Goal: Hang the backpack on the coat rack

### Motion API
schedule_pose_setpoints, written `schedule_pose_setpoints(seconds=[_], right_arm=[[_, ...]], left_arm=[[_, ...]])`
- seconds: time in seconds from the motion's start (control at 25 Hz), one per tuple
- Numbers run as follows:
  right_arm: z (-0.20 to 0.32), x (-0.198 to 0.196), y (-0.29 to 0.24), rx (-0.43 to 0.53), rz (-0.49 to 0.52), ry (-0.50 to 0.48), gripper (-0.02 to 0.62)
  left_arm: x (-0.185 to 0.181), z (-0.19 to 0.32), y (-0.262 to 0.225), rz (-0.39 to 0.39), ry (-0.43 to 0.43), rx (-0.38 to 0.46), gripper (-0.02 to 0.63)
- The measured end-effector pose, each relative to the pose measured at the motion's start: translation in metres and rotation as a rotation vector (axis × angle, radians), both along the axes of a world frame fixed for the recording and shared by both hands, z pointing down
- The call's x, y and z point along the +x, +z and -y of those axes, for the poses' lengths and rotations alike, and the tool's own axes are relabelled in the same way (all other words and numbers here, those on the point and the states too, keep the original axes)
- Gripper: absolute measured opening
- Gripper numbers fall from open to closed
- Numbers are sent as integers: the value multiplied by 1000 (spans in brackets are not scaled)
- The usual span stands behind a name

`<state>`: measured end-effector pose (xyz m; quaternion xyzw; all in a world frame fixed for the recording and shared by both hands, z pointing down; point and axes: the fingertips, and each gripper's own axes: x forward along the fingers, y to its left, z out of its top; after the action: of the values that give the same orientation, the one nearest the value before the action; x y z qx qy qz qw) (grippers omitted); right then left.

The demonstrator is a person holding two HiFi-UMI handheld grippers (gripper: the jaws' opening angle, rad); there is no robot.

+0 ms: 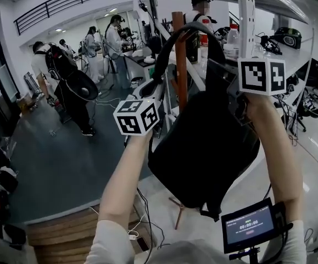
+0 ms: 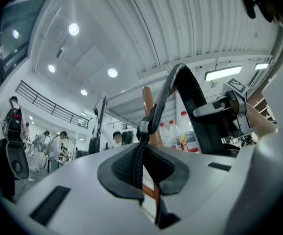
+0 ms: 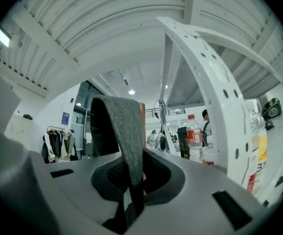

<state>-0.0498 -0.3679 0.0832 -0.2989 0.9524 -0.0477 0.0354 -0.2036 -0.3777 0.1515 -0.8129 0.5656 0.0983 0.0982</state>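
– Holding a black fabric backpack [image 1: 202,147] up in the air by its straps, with both hands, well clear of the floor.

– Clamped how?

– Pinching a thin black webbing cord [image 2: 140,155] tight in the left gripper [image 2: 142,180]; squeezing a broad grey woven strap [image 3: 126,131] just as tight in the right gripper [image 3: 130,180].

– And lying where, against the rack?

– Hanging on the near side of the brown wooden coat-rack pole [image 1: 179,65], with the arched black top loop [image 1: 187,32] stretched between the two grippers and crossing in front of the pole, a little below its tip. Framing the pole through the loop's opening, then hiding it behind the bag lower down.

– So not hooked yet?

– Probably not; hard to say for certain, with no peg clearly shown.

– Turning on what, then?

– Getting the loop's opening, spread left to right, up above the upright pole and then beyond it, away from the body. Standing about equally near, left and right, one to each side of the pole. Likely calling for a joint lift and a push forward before any lowering.
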Motion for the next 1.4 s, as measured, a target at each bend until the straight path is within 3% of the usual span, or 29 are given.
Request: schedule_pose_setpoints(seconds=[0.08, 0.12, 0.16, 0.24, 0.32, 0.4, 0.52, 0.6, 0.8, 0.92, 1.04, 1.16, 1.28, 1.4], right_arm=[[-5, 19, -22, 30, 81, 25, 40], [1, 25, -35, 48, 109, 63, 40], [12, 24, -45, 65, 104, 113, 40], [39, 4, -44, 58, 1, 186, 40], [61, -22, -18, -34, -91, 157, 40], [72, -34, 13, -145, -95, 82, 40], [66, -36, 28, -193, -38, 7, 40], [52, -40, 25, -165, -12, -31, 40], [10, -48, 27, 6, -22, -50, 40], [-12, -46, 30, 124, -46, -5, 40], [-26, -43, 28, 215, -76, 25, 40], [-32, -40, 28, 224, -60, 19, 40], [-37, -32, 28, 232, -43, 40, 41], [-41, -29, 30, 258, -44, 56, 41]], left_arm=[[-17, -13, -29, -73, -62, 117, 25], [-30, -8, -41, -109, -101, 133, 25], [-40, 8, -48, -130, -125, 86, 25], [-38, 55, -34, -154, -53, -165, 25], [-22, 92, 4, -224, 96, -411, 25], [-7, 102, 38, -217, 182, -483, 25], [24, 86, 51, -116, 253, -415, 20], [38, 74, 53, -51, 230, -350, 18], [46, 36, 68, -18, 169, -233, 17], [50, 7, 66, -12, 174, -182, 17], [56, -9, 67, 2, 181, -170, 17], [60, -12, 86, 67, 131, -206, 6], [53, -23, 85, 103, 38, -127, 6], [58, -29, 93, 144, 49, -116, 6]])
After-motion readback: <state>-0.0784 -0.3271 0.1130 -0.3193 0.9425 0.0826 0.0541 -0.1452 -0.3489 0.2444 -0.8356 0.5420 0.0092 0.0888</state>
